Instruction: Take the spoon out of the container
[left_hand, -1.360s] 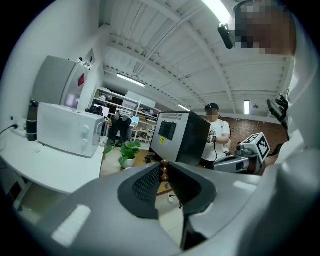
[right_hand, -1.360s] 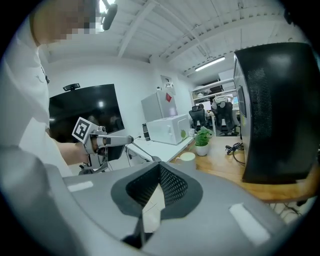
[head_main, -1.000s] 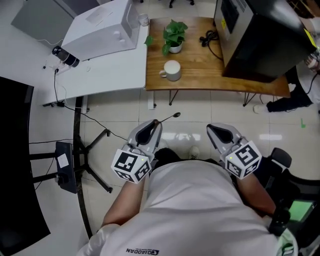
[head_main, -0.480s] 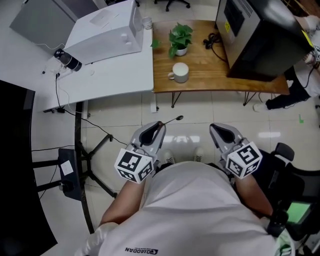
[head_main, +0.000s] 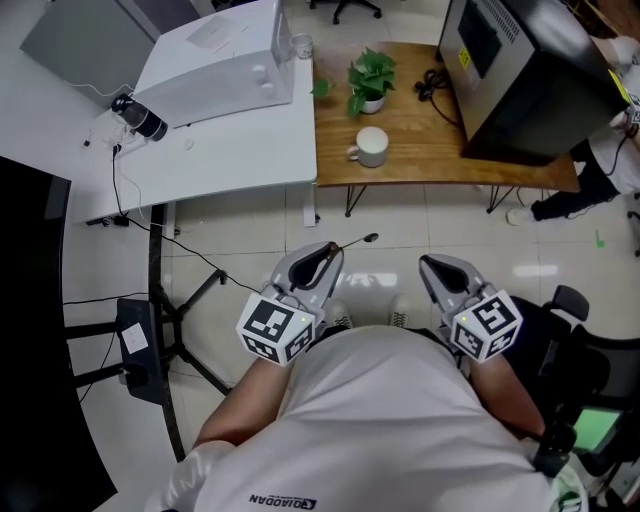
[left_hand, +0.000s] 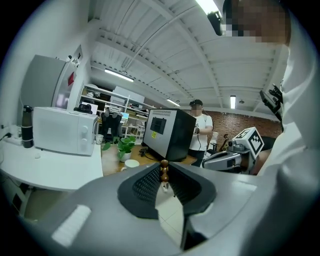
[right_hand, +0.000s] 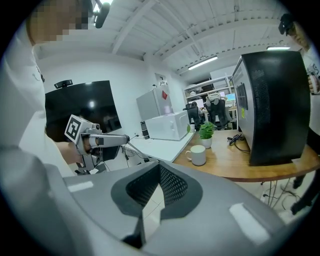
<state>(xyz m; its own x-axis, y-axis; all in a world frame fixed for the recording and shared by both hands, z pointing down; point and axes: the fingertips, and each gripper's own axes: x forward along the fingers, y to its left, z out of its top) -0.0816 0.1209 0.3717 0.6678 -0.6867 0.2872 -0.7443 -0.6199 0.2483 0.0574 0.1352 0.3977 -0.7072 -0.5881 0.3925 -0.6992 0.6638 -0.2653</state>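
Note:
My left gripper (head_main: 327, 250) is shut on a thin dark spoon (head_main: 357, 241) that sticks out past its tips over the tiled floor. In the left gripper view, the spoon's brown beaded end (left_hand: 164, 169) stands up between the pads (left_hand: 145, 184). The white mug (head_main: 372, 146) stands on the wooden table (head_main: 430, 150), far ahead of both grippers, and shows again as a mug (right_hand: 198, 155) in the right gripper view. My right gripper (head_main: 437, 264) hovers level with the left one, its jaws together with nothing between them (right_hand: 159, 167).
A potted plant (head_main: 370, 78) and a large black box (head_main: 530, 75) share the wooden table. A white desk (head_main: 215, 140) to the left carries a microwave (head_main: 225, 70). A black stand (head_main: 150, 330) and cables lie on the floor at left. Another person (left_hand: 202, 130) stands behind the table.
The tables have slid right in the head view. The left gripper with the spoon has drifted slightly right; both grippers keep the same stance.

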